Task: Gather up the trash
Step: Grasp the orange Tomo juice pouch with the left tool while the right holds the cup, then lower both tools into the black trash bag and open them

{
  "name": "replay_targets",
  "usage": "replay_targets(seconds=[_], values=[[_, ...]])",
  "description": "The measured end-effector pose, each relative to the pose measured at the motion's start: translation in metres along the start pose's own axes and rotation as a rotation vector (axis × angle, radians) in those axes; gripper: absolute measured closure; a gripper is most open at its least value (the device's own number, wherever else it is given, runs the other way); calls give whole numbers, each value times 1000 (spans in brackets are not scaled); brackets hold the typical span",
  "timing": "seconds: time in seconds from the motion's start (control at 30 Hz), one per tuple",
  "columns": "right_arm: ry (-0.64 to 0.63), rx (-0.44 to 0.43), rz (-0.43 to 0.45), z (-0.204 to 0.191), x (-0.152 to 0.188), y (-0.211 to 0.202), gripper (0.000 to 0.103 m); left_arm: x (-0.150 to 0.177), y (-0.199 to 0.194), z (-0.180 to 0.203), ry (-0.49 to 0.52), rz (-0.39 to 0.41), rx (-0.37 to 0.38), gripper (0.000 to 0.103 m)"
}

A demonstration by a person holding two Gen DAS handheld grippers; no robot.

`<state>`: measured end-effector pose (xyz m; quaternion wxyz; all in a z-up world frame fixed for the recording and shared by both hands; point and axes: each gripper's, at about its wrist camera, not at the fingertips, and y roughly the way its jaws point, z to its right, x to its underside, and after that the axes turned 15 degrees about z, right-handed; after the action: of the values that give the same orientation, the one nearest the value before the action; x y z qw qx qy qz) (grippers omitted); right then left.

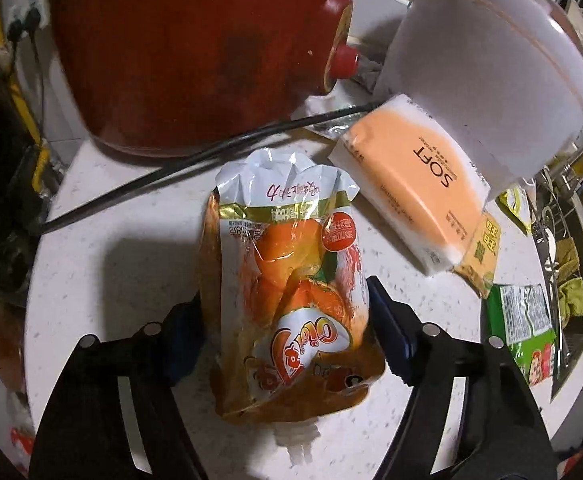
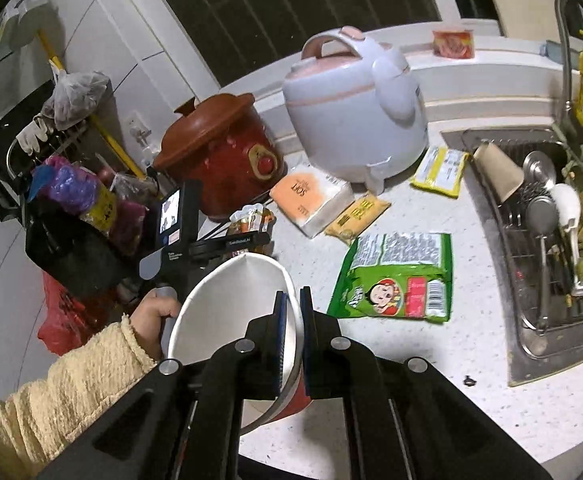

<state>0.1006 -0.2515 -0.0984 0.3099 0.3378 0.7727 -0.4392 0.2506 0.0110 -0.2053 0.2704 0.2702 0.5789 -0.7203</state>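
Straddling the orange wrapper (image 1: 291, 292) on the surface (image 1: 123, 280), left gripper (image 1: 287, 312) gapes empty; slick film could slide away. Right gripper (image 2: 293, 312) pinches the paper bowl (image 2: 227, 304) rim, might tip.

Glossy crinkled plastic juice pouch (image 1: 291, 292), matt white paper cup (image 2: 227, 304), speckled smooth countertop (image 2: 431, 380), shiny metal sink (image 2: 531, 344)
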Motion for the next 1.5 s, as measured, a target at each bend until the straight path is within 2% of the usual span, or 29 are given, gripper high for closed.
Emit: replay_targets(seconds=[0.07,0.2,0.4,0.5,0.6,0.77,0.83,0.93,1.0,1.07,1.23,1.3,1.4,1.43,1.47,1.5], values=[[-4,-15,-4,-2,0,3,96,3,-16,-2,-5,17,15,33],[-29,-51,-14,-15,1,5,96,22,-79,-5,39,81,19,33],[-119,-147,-71,-53,22,-4,96,76,-183,-21,124,128,4,33],[-194,-216,-132,-81,47,-12,96,119,-228,-42,129,92,-17,33],[-265,-275,-194,-106,78,-22,96,152,-247,-57,130,30,-49,33],[-329,-318,-327,-131,147,-25,96,236,-265,-85,98,-147,-70,33],[-327,-304,-398,-130,179,-17,96,270,-256,-91,99,-224,-82,33],[-356,-267,-490,-124,236,-1,96,317,-234,-97,92,-303,-41,33],[-366,-227,-539,-112,273,15,96,351,-205,-100,114,-366,-16,33],[-327,-176,-593,-93,313,36,96,382,-175,-108,95,-424,9,33],[-306,-13,-641,-51,388,89,96,441,-76,-112,101,-491,-6,33],[-275,60,-659,-29,412,114,96,454,-46,-114,82,-527,-21,33],[-261,137,-675,-9,433,138,91,473,3,-111,103,-578,-56,33],[-256,159,-684,-4,440,143,83,479,11,-109,112,-593,-65,32],[-259,185,-691,2,446,148,52,482,20,-107,122,-616,-72,31],[-285,233,-677,7,447,151,29,484,30,-104,141,-646,-84,27]])
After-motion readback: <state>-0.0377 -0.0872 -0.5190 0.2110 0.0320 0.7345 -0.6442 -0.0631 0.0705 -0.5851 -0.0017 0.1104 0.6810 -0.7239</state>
